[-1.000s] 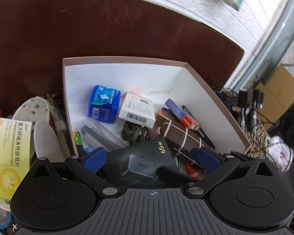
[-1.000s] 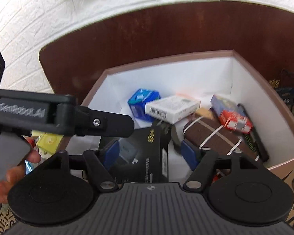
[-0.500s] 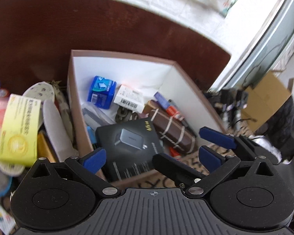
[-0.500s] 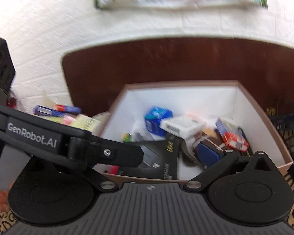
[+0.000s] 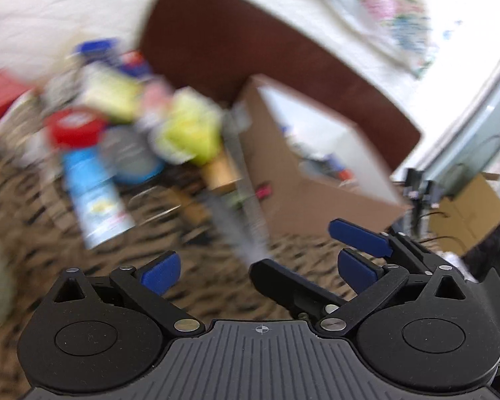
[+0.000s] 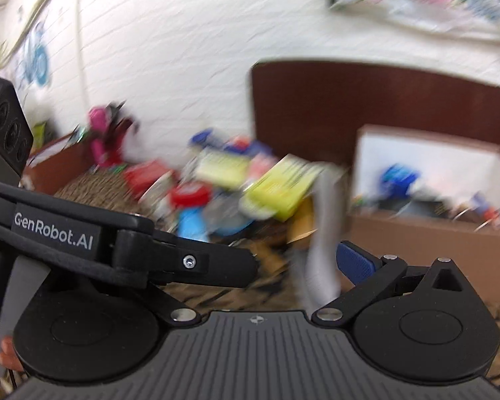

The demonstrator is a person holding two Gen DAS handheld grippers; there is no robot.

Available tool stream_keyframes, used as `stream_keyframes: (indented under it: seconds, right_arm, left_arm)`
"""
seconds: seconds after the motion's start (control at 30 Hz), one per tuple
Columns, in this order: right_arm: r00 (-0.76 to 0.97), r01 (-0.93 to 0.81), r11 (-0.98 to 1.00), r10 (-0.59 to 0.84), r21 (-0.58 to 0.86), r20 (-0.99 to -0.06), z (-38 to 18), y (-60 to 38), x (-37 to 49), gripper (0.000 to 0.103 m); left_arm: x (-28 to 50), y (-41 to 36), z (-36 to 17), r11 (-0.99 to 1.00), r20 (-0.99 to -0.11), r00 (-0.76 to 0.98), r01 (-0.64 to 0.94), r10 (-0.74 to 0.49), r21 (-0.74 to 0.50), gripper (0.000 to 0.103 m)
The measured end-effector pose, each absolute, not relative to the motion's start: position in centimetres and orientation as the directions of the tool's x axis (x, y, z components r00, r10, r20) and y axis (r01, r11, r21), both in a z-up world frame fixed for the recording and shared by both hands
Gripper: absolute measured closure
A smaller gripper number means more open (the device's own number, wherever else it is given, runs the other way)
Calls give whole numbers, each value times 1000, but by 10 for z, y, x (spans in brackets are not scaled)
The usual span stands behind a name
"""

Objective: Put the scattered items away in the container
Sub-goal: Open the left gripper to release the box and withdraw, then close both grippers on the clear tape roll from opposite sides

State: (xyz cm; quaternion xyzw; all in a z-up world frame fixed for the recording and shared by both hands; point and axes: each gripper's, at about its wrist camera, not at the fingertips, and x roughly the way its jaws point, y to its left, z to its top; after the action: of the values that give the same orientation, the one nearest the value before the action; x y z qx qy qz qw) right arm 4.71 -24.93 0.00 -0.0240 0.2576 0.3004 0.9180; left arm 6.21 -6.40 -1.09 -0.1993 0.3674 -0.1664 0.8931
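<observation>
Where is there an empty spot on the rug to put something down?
Bare patterned rug shows just ahead of the left tool, in front of the box. The pile left of the box is crowded, though blurred.

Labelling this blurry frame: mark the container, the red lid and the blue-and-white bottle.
container [image 5: 303, 196]: left wrist view, brown outer side wall.
red lid [image 5: 73, 126]: left wrist view, middle of its top.
blue-and-white bottle [image 5: 95, 200]: left wrist view, mid-body.

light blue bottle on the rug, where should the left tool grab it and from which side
Grip the light blue bottle across its middle, coming from above with the open left tool. It seems to lie flat on the patterned rug, its long sides exposed, though blur hides detail.
</observation>
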Motion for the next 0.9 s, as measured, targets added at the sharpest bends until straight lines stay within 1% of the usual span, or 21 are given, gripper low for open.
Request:
stream_keyframes:
  seconds: [0.13,0.3,0.43,0.53,0.6,0.7,0.77,0.8,0.83,0.87,0.9]
  right_arm:
    - [610,-590,788,579,179,-541,-19,-214,38,0]
    - [549,-609,764,601,216,-581,-28,-173,28,1]
    - [536,-627,753,603,200,-591,-23,-146,24,1]
    - [533,-637,749,597,180,-599,-20,-128,22,1]
    - [531,-637,752,588,171,-610,-19,-118,23,1]
    - [535,-628,762,569,157,-625,-19,-102,28,2]
    - [529,-626,764,564,158,-634,-21,-91,32,6]
    - [521,-625,764,563,163,-642,-22,-87,34,8]
    - [510,-624,763,561,169,-652,-24,-82,37,13]
    - [501,-623,762,559,173,-661,-26,-78,38,18]
    - [493,-622,763,558,177,-668,-28,-74,40,20]
  left_arm:
    - [36,-15,-26,883,-610,703,54,-364,-465,0]
    - [7,42,-29,893,-614,747,-64,-254,-447,0]
    - [-5,87,-32,873,-602,776,-152,-185,-464,0]
    - [-3,110,-37,882,-620,776,-206,-117,-423,0]
    - [1,121,-42,887,-640,762,-223,-101,-405,2]
    - [13,131,-49,889,-660,743,-221,-114,-402,6]
    - [23,137,-55,893,-671,732,-219,-115,-392,7]
    - [27,139,-57,899,-680,724,-218,-113,-381,10]
    - [31,140,-60,906,-693,713,-216,-108,-364,12]
    - [34,141,-62,914,-706,701,-214,-102,-344,17]
    - [36,141,-65,921,-720,688,-214,-94,-325,20]
